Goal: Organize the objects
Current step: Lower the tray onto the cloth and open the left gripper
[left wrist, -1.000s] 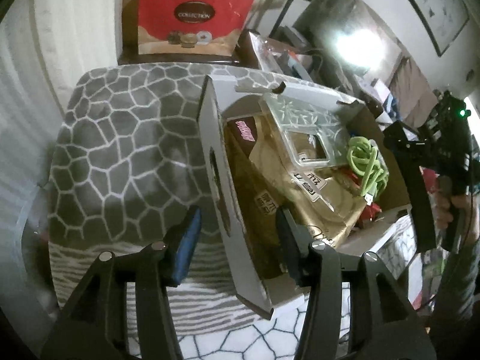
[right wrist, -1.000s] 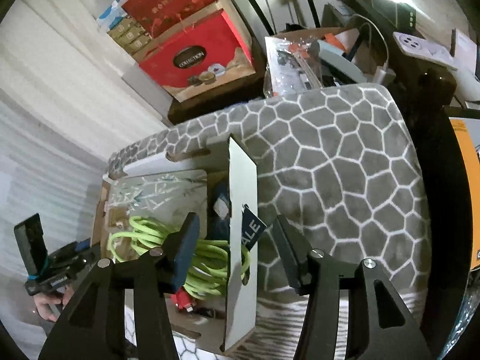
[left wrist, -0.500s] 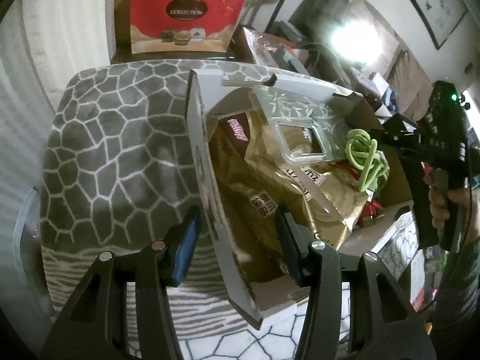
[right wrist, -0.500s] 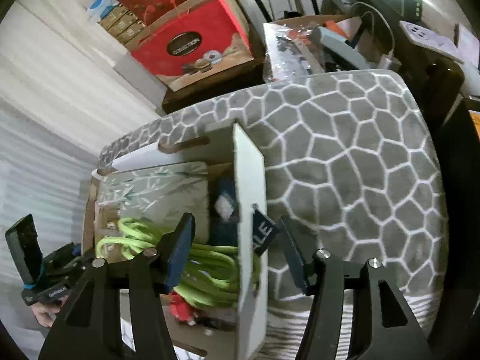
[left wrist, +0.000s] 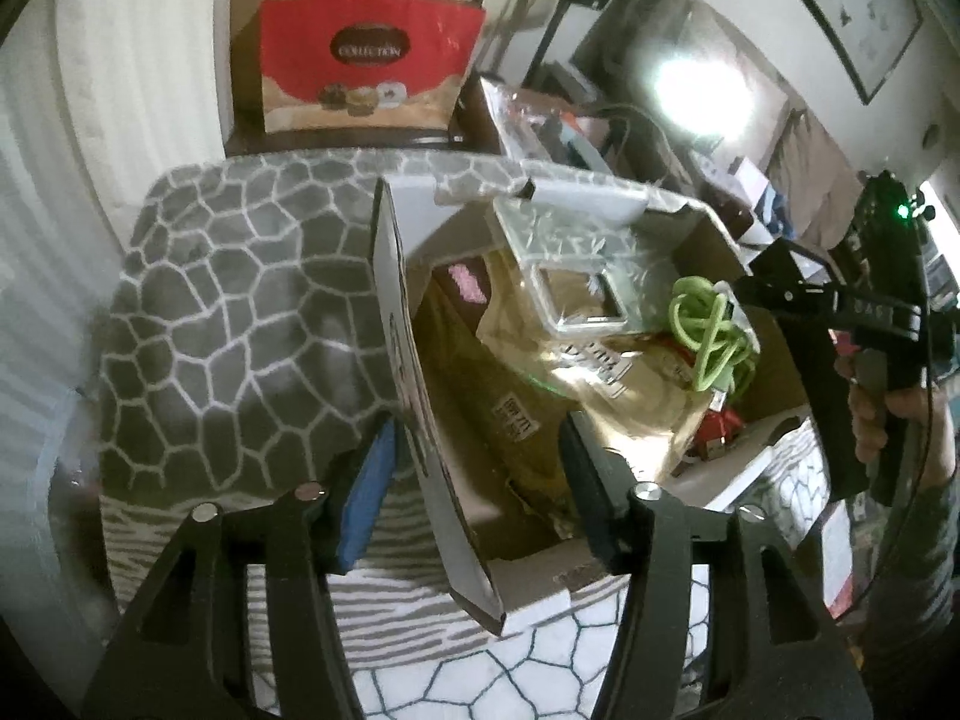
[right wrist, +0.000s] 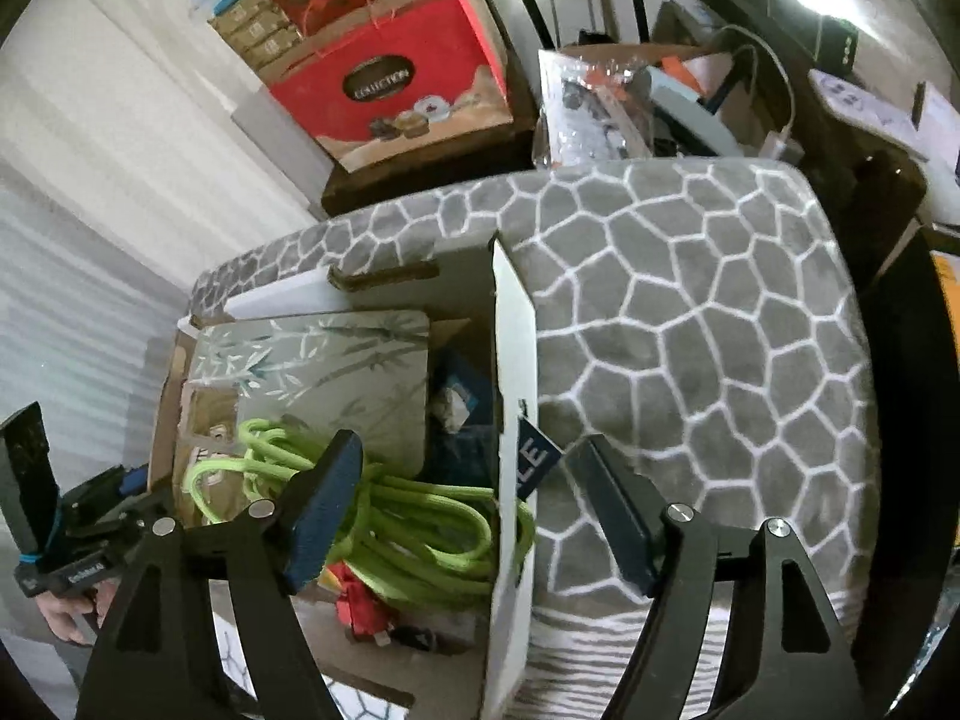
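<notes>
A cardboard box [left wrist: 462, 516] with white outer faces and raw brown inside stands open on a grey plush cover [left wrist: 240, 324] veined with white lines like cracked stone. The box is the landmark here. Inside it, along its left half, lies a crinkled, glossy gold foil bag [left wrist: 540, 384] with printed labels. On top of the bag, toward the far wall of the box, rests a flat clear plastic tray [right wrist: 312, 372] printed with pale bamboo leaves, its corners rounded. Near the right wall of the box sits a loose coil of lime-green braided cord [right wrist: 420, 528], round in section and matte; beneath it something small and red [right wrist: 357, 603] shows, too hidden to name. A dark blue tag [right wrist: 534, 459] with white letters hangs over the right wall.

The left gripper [left wrist: 474, 480] has its jaws wide apart, straddling the left wall of the box: the blue-padded finger is outside, near the white face, the other finger inside over the gold bag. Whether either pad touches the cardboard cannot be told. The right gripper [right wrist: 462, 510] is likewise spread wide across the right wall, one finger inside over the green cord, the other outside above the grey cover; it holds nothing.

Beyond the far side of the box, off the cover, stands a red gift bag [left wrist: 366, 66] with a dark oval label, and beside that a crumpled clear plastic bag [right wrist: 591, 114].
</notes>
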`<state>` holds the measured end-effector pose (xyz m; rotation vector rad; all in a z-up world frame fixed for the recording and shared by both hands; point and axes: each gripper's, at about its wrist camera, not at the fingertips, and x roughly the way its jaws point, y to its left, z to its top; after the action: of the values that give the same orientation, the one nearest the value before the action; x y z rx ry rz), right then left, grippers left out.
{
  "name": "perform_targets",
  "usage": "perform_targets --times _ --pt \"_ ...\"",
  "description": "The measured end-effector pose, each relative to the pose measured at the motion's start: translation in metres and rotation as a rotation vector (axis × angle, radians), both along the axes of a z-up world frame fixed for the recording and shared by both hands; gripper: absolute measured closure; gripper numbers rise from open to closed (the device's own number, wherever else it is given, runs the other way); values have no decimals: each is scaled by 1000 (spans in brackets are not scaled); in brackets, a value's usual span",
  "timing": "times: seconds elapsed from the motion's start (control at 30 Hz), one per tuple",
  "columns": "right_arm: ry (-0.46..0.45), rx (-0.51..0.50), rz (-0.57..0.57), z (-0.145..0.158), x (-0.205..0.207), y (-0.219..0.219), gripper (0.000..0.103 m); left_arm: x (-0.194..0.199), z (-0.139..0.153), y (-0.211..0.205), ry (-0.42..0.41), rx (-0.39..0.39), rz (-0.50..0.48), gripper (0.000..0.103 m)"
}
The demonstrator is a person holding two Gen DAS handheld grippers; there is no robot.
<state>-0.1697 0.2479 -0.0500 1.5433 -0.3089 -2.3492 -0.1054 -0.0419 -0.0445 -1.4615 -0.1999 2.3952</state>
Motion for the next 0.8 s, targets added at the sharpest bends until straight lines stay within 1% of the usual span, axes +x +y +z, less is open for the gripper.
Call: perform_targets --times 0.03,0.1,0.17,0.33,0.4,0.5,0.67,0.73,0.8 --pt "12 7 -2 3 3 1 27 1 3 1 11 -5 2 47" --pt "57 11 -8 13 13 1 27 8 13 3 45 -18 8 38" --pt "90 10 -12 22 26 1 27 14 20 5 71 -22 14 35" --pt "195 51 -19 43 68 -3 27 38 37 14 153 -44 30 27" --pt "234 77 -20 48 84 -5 26 48 44 19 184 -51 37 21" --pt "280 115 -24 52 107 -11 23 62 50 26 217 -59 45 17" --pt "326 149 -31 54 133 -20 19 84 57 35 256 -81 76 8" --pt "342 171 -40 53 141 -25 15 89 56 36 263 -92 84 4" --pt "355 183 -48 51 148 -29 13 94 54 36 259 -88 98 1"
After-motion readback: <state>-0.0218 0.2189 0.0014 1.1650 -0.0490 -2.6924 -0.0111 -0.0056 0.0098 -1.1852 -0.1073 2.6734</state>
